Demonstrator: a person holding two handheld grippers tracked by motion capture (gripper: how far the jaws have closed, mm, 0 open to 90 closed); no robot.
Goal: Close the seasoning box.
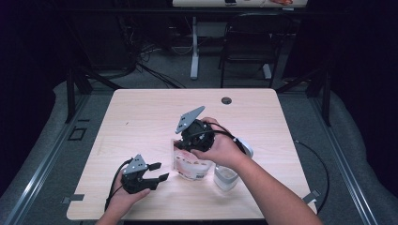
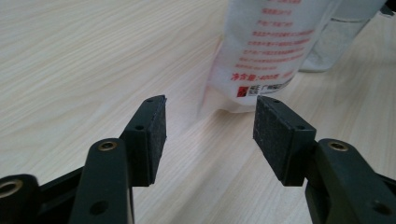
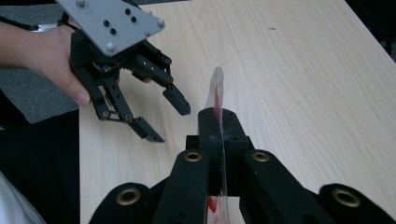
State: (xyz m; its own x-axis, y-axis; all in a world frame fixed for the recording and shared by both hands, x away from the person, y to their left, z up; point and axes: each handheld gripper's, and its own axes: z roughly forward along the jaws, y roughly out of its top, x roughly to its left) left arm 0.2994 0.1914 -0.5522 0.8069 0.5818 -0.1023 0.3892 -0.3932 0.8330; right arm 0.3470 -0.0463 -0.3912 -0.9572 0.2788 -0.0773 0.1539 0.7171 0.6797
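Colours and patterns, items on the surface

Surface (image 1: 141,117): pale wood grain. Pouch (image 2: 266,51): translucent white, printed with red lines of text and a small red square. Container (image 1: 225,178): clear, colourless. Left gripper (image 1: 151,179) and right gripper (image 3: 217,122): black fingers with brass-coloured rivets; plates grey.

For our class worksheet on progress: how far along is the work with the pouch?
Done: the right gripper has clamped the printed pouch by its top edge. In hand: the pouch is held upright on the table. Left: the left gripper, jaws open and empty, hasn't gripped it.
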